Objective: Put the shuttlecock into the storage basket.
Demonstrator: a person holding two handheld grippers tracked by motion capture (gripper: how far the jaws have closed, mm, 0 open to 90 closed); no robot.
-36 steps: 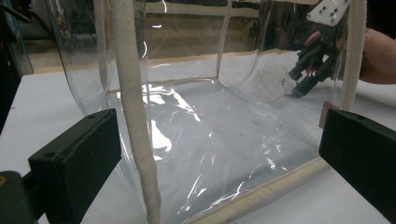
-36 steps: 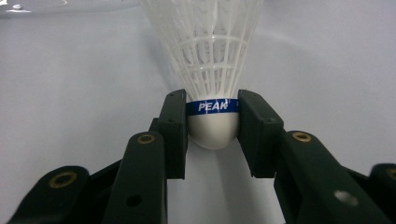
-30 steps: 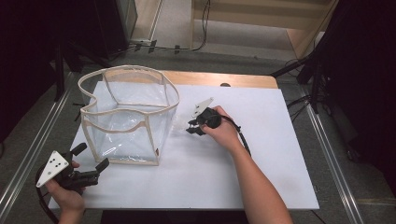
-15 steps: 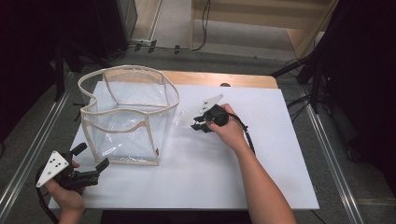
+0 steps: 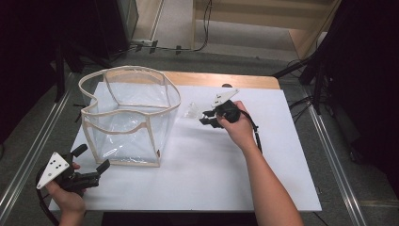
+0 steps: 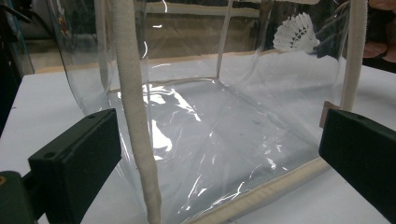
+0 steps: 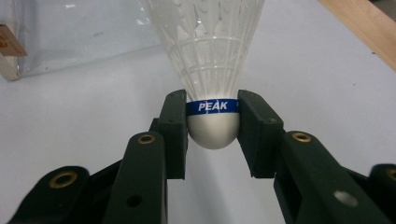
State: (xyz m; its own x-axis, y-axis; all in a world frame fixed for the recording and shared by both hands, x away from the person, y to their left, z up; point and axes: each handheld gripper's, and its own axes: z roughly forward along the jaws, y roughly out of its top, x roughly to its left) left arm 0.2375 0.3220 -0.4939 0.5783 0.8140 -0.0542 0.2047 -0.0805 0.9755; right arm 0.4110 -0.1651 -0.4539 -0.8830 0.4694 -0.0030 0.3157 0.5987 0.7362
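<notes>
The clear bag stands open on the table — nothing inside it. The right gripper clamps a shuttlecock by its cork, just beside the bag. The left gripper rests released, jaws apart — near the bag's front corner.

Looks like a lab or some kind of recording workspace, not anyone's home. Taking the white table top as the landmark: it sits on a wooden board that peeks out along its far edge, and metal rails run down the floor on both sides of it. Beyond the far edge there's bare grey floor with loose black cables trailing across it, plus plain wooden furniture further back. Dark curtains or screens close in to the left and right of the table, like a little booth.
</notes>
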